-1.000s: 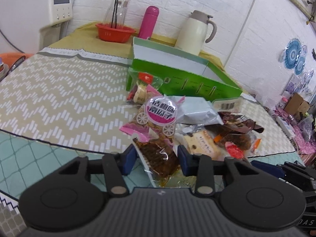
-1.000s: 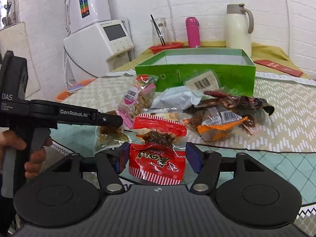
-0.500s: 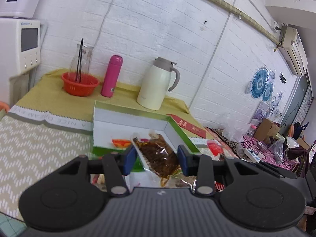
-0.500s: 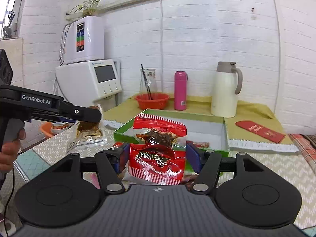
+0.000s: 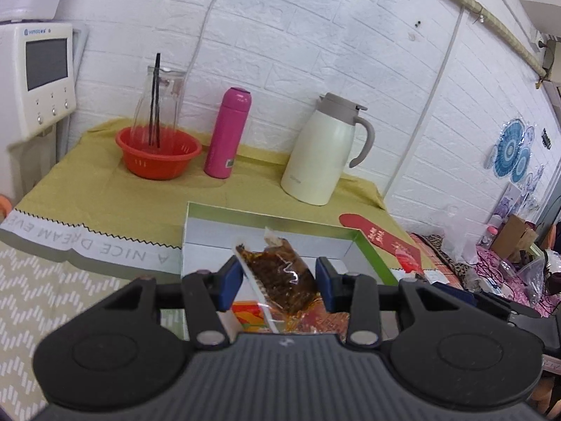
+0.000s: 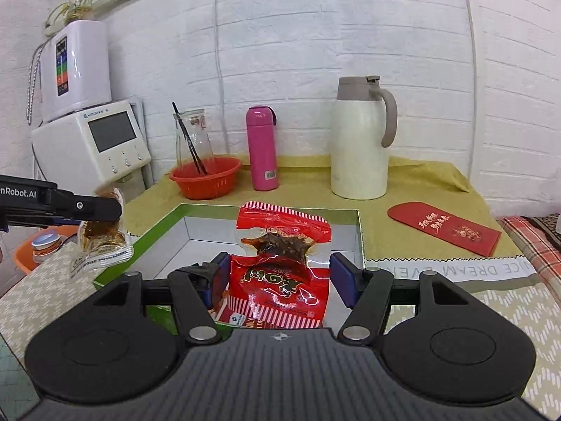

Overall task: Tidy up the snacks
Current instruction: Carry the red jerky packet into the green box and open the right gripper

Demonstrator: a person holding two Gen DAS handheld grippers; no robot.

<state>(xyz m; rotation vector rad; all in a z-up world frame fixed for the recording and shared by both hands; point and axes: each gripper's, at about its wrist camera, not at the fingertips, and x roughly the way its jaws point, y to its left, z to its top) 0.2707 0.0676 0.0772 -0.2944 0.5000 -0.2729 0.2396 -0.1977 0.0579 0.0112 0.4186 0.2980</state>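
Fingers [image 5: 278, 280] of left gripper clamp brown snack packet [image 5: 280, 277]; right fingers [image 6: 280, 280] clamp red packet [image 6: 280, 263]

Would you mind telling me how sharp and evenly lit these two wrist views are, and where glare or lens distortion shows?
Left wrist view: strong fisheye bend in the wall's brick lines, dark corners, glare on the clear brown snack packet, background fairly sharp. Right wrist view: even light, brick lines bowed, bright glints on the red snack packet, and the left gripper at the left edge looks slightly smeared.
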